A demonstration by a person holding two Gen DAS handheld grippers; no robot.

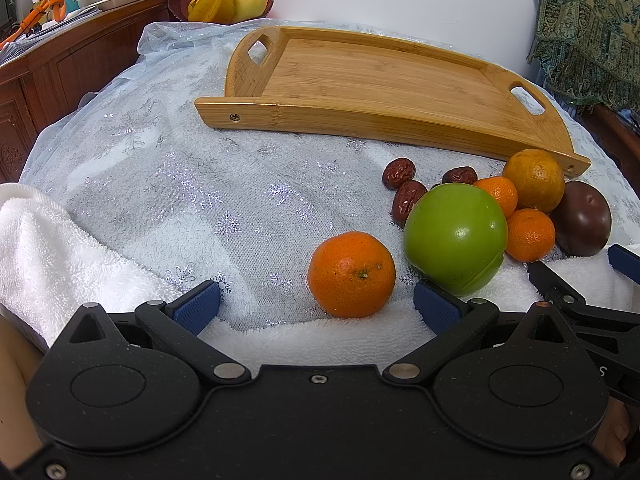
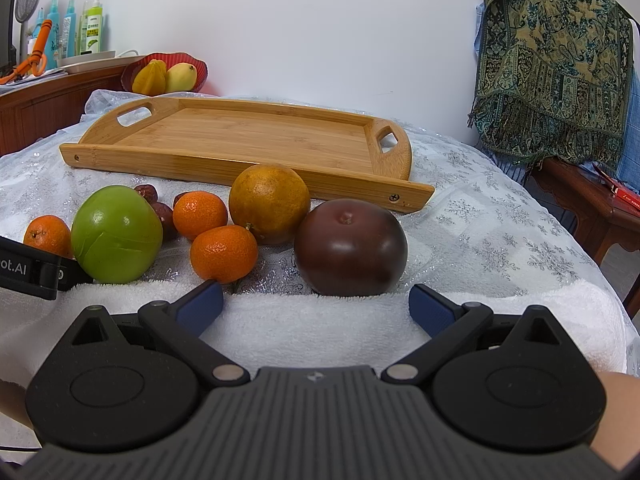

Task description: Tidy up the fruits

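Note:
An empty bamboo tray (image 1: 360, 76) (image 2: 240, 136) lies at the back of the table. In front of it sit a green apple (image 1: 456, 236) (image 2: 116, 234), a big dull orange (image 1: 534, 180) (image 2: 270, 202), a dark purple fruit (image 1: 584, 218) (image 2: 350, 246), small mandarins (image 1: 352, 274) (image 2: 223, 254) and red dates (image 1: 400, 174). My left gripper (image 1: 318, 308) is open just short of the nearest mandarin. My right gripper (image 2: 316, 308) is open, its jaws apart just in front of the purple fruit.
A white towel (image 1: 52, 248) (image 2: 312, 328) covers the near table edge over a snowflake cloth (image 1: 180, 168). A red bowl of yellow fruit (image 1: 222, 0) (image 2: 166, 74) stands behind on a wooden cabinet (image 1: 60, 64). A patterned shawl (image 2: 552, 56) hangs at the right.

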